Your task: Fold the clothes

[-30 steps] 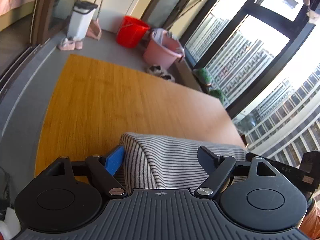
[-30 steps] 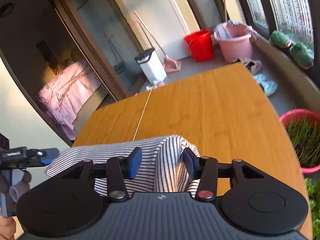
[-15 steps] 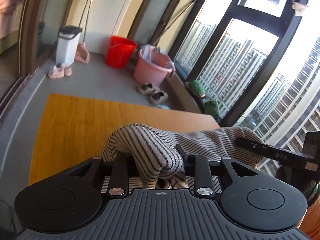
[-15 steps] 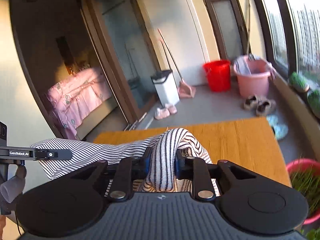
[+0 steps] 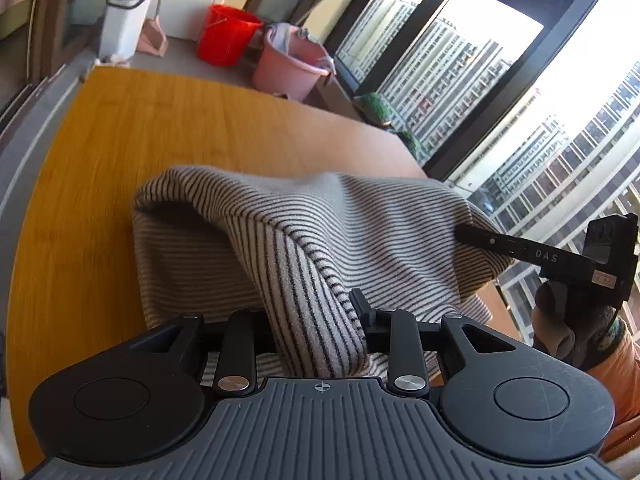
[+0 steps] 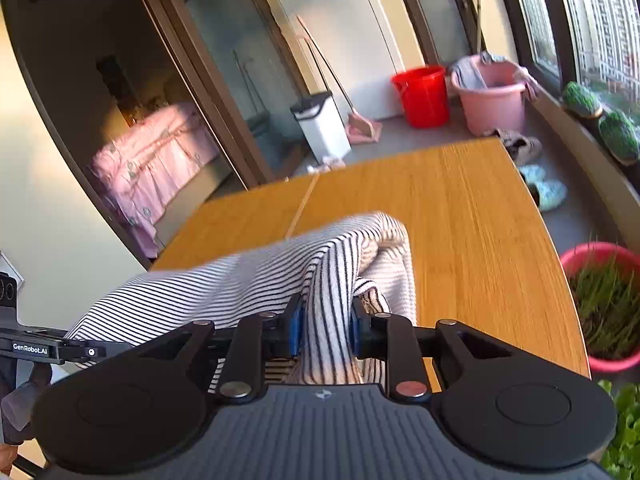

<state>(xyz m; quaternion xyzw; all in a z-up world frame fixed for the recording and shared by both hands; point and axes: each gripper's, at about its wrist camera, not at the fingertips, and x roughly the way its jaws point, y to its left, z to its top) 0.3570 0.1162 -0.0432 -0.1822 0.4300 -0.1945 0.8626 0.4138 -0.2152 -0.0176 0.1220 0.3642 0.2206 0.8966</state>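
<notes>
My left gripper (image 5: 316, 320) is pinched on a bunched ridge of the striped garment (image 5: 320, 224), and that ridge hides the left finger almost wholly; only the right finger (image 5: 362, 306) pokes out beside the cloth. The garment is lifted into a hump over the near edge of the wooden table (image 5: 160, 132), its far fold drooping back toward the tabletop. From this left view I also catch my right gripper (image 5: 532, 254) side-on at the garment's right end, its black bar poking into the cloth, with my hand (image 5: 560, 320) and an orange sleeve (image 5: 612, 368) below it. Over on the right view, my right gripper (image 6: 322, 330) shows what the left camera cannot: both blue pads (image 6: 294, 330) pressing a narrow pleat of the striped garment (image 6: 240, 280) between them, jaws easing open a touch yet the cloth plainly gripped. That camera picks up my left gripper (image 6: 60, 348) as a thin bar at the left edge, with the cloth stretched from it to me. The table (image 6: 460, 216) runs bare beyond the hump to its far edge. Past that edge both cameras see the red bucket (image 5: 226, 36) and pink bucket (image 5: 290, 66), but only the right view gives me the pink bedding (image 6: 148, 152) through the doorway and the potted grass (image 6: 604, 308) off the table's right edge.
</notes>
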